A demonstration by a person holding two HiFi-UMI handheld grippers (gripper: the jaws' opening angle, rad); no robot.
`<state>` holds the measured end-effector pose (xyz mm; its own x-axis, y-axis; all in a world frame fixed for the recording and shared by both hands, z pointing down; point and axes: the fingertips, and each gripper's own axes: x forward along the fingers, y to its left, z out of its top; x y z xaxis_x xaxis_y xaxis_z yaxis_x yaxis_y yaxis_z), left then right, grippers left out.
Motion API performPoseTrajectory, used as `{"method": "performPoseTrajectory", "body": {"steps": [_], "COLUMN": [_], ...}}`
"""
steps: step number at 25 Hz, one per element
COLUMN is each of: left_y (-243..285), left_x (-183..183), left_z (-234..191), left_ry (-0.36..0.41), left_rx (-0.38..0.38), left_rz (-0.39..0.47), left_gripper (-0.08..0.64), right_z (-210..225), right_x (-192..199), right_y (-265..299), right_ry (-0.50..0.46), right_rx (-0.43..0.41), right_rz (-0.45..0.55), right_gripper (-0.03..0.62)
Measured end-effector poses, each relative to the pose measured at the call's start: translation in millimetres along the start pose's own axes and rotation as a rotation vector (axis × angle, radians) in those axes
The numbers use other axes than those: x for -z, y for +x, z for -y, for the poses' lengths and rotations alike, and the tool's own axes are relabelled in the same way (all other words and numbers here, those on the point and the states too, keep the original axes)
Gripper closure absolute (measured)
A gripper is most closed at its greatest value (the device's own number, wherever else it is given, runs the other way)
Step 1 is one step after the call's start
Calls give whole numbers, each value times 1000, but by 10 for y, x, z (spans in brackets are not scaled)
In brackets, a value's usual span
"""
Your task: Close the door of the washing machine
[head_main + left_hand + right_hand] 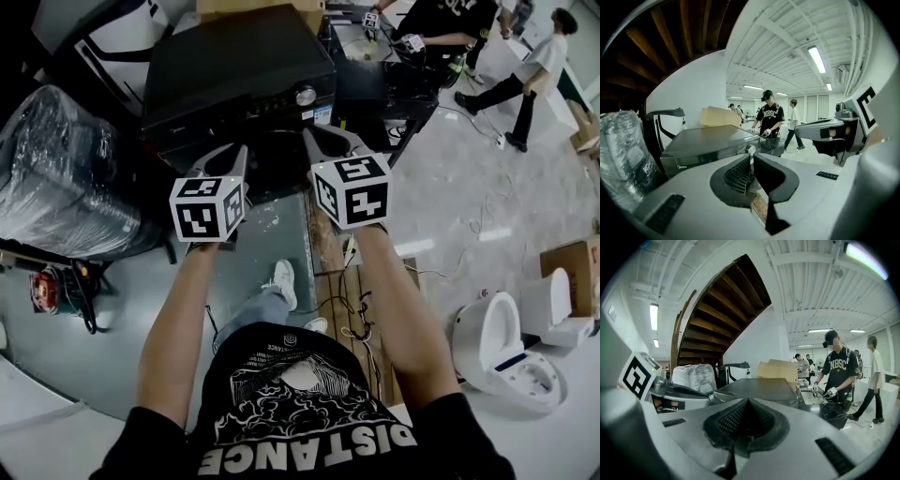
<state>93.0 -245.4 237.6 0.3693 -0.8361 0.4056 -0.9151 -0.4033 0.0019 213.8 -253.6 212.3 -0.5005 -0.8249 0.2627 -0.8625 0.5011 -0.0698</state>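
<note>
The dark washing machine (239, 70) stands just ahead of me, its silver knob (306, 95) on the control strip. Its front face (277, 159) lies in shadow between my two grippers, and I cannot tell how the door stands. My left gripper (234, 152) and right gripper (317, 136) are side by side, raised in front of that face, touching nothing. The left gripper view has the left gripper (751, 158) with pads together and empty, and the machine (708, 140) beyond. The right gripper (748, 403) is likewise shut on nothing, level with the machine's top (759, 387).
A plastic-wrapped bundle (56, 173) sits to the machine's left. White toilets (511, 347) and a cardboard box (581, 258) lie on the floor at the right. Cables cross a wooden strip (342, 281) under my arms. A person (768, 117) works at another machine behind, with others beyond.
</note>
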Motion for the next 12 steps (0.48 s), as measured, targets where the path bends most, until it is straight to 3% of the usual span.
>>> {"method": "performPoseTrajectory", "body": {"steps": [12], "left_y": [-113], "left_x": [-2], "left_z": [19], "left_ry": [56], "left_rx": [-58], "left_rz": [18], "left_gripper": [534], "right_z": [17], "right_x": [39], "right_y": [-132], "right_ry": [-19], "right_rx": [-5], "right_rz": [-6], "right_gripper": [571]}}
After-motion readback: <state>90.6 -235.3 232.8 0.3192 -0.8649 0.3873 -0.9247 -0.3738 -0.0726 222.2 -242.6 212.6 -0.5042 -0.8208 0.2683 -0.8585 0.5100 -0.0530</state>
